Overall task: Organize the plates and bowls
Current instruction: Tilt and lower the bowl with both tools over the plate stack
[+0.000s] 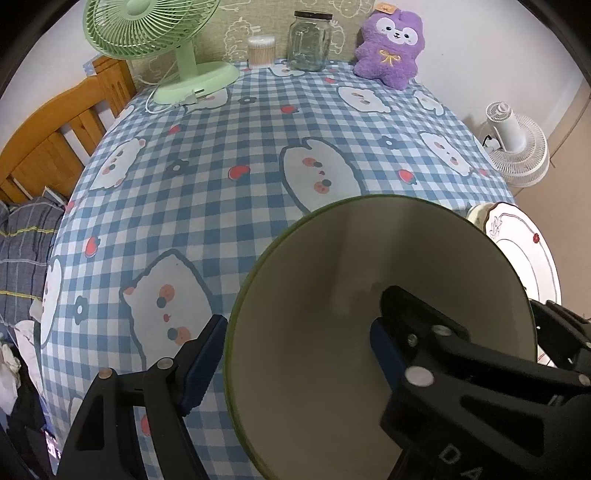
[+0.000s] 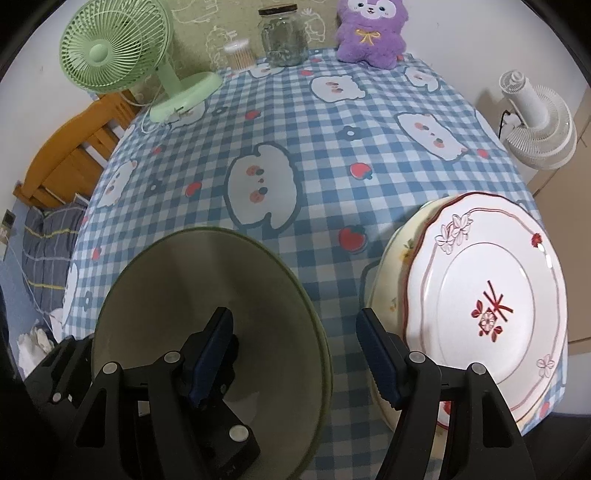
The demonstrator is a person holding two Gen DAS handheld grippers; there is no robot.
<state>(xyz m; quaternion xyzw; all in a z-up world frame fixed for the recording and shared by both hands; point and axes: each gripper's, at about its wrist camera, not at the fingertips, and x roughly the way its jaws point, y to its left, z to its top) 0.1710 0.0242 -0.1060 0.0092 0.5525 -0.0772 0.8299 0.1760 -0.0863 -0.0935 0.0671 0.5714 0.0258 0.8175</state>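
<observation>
- Left wrist view: close above the bench [image 1: 229,147], angled steeply down, facing the far wall.
- Right wrist view: just beside it, same tilt.
- Both share the green-rimmed bowl [image 1: 332,295], plates [image 2: 487,295] and checked cloth.

The bowl [image 2: 210,332] sits on the surface [image 2: 314,155] at the near edge, left of the plate stack [image 2: 487,295]. The top plate [image 2: 491,266] lies on a lower dish [image 2: 391,266], near the right edge. Along the far edge, left to right: desk fan [image 2: 110,55], swab container [image 2: 240,55], jar [image 2: 284,37], plush toy [image 2: 369,33]. A bed frame [image 2: 70,158] stands beyond the left edge; a floor fan [image 2: 535,122] stands beyond the right edge. Each set of tongs straddles one side of the bowl rim: left tongs [image 1: 291,354], right tongs [image 2: 295,354].
</observation>
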